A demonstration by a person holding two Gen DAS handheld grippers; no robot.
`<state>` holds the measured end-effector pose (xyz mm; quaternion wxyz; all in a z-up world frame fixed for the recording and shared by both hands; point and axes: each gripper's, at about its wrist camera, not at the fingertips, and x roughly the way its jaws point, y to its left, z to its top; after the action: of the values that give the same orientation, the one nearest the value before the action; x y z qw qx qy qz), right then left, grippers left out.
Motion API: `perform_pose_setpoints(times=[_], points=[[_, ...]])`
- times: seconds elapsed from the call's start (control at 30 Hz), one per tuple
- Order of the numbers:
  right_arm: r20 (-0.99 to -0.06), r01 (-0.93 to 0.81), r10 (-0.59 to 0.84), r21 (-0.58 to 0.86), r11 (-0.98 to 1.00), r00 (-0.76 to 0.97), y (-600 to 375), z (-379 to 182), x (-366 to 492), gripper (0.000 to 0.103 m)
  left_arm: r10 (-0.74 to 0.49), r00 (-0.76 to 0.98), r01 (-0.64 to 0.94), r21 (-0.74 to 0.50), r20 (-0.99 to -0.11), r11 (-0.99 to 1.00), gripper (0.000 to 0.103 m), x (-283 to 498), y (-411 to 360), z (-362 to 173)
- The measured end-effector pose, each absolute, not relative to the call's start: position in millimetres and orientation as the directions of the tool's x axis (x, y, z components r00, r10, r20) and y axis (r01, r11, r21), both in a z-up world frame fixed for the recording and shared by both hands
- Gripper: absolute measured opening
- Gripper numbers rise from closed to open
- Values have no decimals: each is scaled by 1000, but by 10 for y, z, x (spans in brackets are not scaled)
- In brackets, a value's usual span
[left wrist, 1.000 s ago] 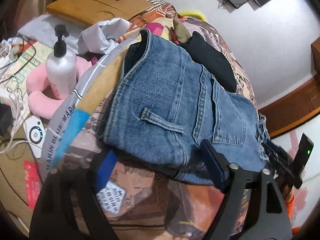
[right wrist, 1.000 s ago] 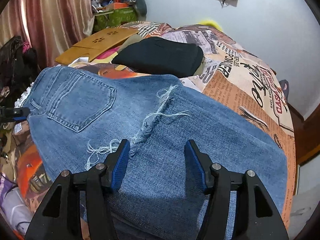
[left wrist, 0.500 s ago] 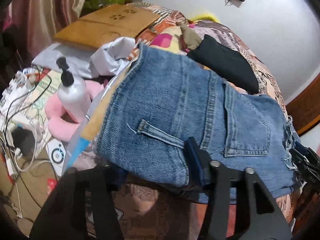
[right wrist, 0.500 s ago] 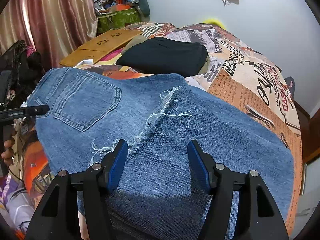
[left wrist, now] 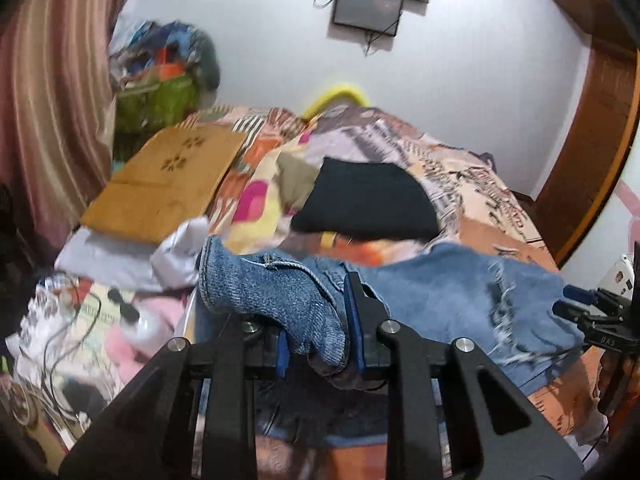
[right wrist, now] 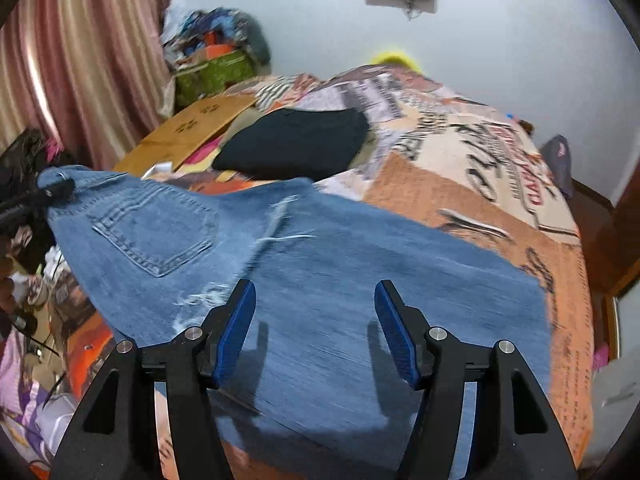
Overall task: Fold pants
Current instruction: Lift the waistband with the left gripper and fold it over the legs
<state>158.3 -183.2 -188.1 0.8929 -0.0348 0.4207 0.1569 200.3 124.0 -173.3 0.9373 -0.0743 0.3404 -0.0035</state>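
Observation:
Blue denim pants [right wrist: 320, 264] with frayed rips lie folded across the patterned bed [right wrist: 480, 176]. My left gripper [left wrist: 320, 340] is shut on the waistband end of the pants [left wrist: 280, 296] and lifts it off the bed. It shows at the left edge of the right wrist view [right wrist: 52, 192], pinching the waistband corner. My right gripper [right wrist: 316, 328] is open, its blue pads hovering over the leg part of the pants. It shows at the right edge of the left wrist view [left wrist: 580, 312].
A folded black garment [right wrist: 296, 144] lies on the bed behind the pants. A wooden board [left wrist: 168, 184] sits at the left side. A white bottle [left wrist: 144, 328], pink cushion and cables crowd the left. A wall is behind.
My left gripper has closed on the waistband and raised it, tilting its view up toward the wall. The right gripper stayed open over the legs, shifting slightly.

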Motion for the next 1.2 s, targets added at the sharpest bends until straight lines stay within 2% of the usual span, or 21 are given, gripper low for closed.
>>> perform_pose_setpoints(times=[0.1, 0.27, 0.37, 0.47, 0.6, 0.77, 1.07, 1.2], points=[[-756, -262, 232, 83, 962, 612, -2054, -1850, 1531, 59, -49, 749, -70, -153, -661, 986, 25, 2053, 1256, -1744], [-757, -231, 229, 106, 967, 612, -2293, -1869, 1437, 59, -34, 624, -200, -202, -780, 959, 29, 1981, 1572, -2273], [-763, -250, 237, 102, 963, 601, -2324, -1922, 1415, 59, -118, 531, -280, -305, -839, 910, 33, 1831, 1792, -2668], [-773, -267, 243, 99, 959, 585, -2322, -1995, 1433, 59, -175, 509, -342, -385, -843, 857, 40, 1661, 1895, -2867], [-779, -274, 262, 121, 954, 570, -2309, -2074, 1429, 59, -210, 517, -358, -432, -830, 828, 58, 1576, 1889, -2955], [-784, -270, 270, 135, 953, 559, -2289, -2129, 1433, 59, -302, 531, -383, -543, -791, 748, 58, 1614, 1980, -3115], [-802, -276, 252, 113, 954, 542, -2248, -2201, 1477, 59, -294, 553, -345, -536, -779, 771, 61, 1883, 1936, -3157], [-804, -278, 247, 107, 955, 541, -2226, -2211, 1486, 60, -216, 550, -341, -453, -807, 824, 48, 1986, 1827, -3082]])
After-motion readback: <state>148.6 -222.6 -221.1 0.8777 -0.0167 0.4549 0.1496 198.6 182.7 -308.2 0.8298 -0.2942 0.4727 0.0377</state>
